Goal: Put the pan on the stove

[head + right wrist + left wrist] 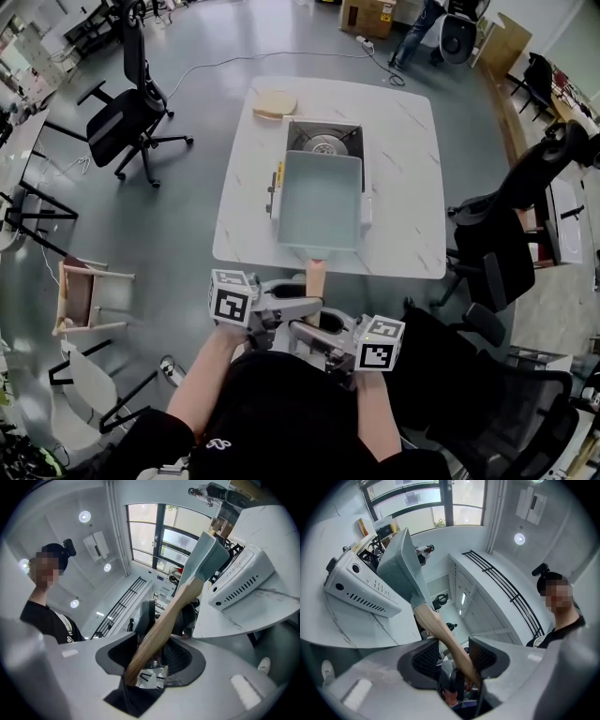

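White table [403,187]: pan [319,199] over stove [324,142]; left gripper [454,656], right gripper [150,656] each clamped on wooden handle [317,274].

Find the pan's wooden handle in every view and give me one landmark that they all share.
Head view: wooden handle at lower centre, sticking out below the pan.
Left gripper view: handle at centre, slanting from lower right up to the left.
Right gripper view: handle at centre, slanting from lower left up to the right.
Shared landmark: white stove, upper left in the left gripper view, upper right in the right gripper view.
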A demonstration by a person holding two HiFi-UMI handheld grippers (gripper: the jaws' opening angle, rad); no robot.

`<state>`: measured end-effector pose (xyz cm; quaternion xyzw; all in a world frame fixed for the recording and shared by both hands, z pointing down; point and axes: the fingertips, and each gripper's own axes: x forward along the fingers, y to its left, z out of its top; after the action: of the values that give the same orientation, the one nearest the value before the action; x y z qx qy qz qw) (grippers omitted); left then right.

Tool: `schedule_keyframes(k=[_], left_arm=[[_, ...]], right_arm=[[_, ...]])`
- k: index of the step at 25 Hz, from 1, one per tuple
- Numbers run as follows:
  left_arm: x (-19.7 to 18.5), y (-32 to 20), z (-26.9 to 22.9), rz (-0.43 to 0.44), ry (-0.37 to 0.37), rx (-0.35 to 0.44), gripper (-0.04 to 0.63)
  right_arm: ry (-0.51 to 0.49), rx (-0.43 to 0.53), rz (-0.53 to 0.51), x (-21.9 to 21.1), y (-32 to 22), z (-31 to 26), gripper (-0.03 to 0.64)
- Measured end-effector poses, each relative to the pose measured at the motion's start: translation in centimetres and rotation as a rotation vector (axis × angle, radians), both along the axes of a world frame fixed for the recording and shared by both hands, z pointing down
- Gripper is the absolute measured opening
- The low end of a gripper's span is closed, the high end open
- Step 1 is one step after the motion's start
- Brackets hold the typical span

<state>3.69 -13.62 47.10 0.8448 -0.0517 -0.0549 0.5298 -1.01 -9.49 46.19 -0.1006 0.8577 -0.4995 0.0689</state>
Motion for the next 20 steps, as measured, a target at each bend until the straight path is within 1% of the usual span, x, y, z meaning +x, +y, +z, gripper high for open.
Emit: schedule_keyframes(k=[20], left_arm=[[-0.8,-6.9,1.8,-0.003,0.011,-0.052,0.206]], right_arm=[[0.029,-0.048,-0.005,-0.8,-6.9,1.7,0.184]])
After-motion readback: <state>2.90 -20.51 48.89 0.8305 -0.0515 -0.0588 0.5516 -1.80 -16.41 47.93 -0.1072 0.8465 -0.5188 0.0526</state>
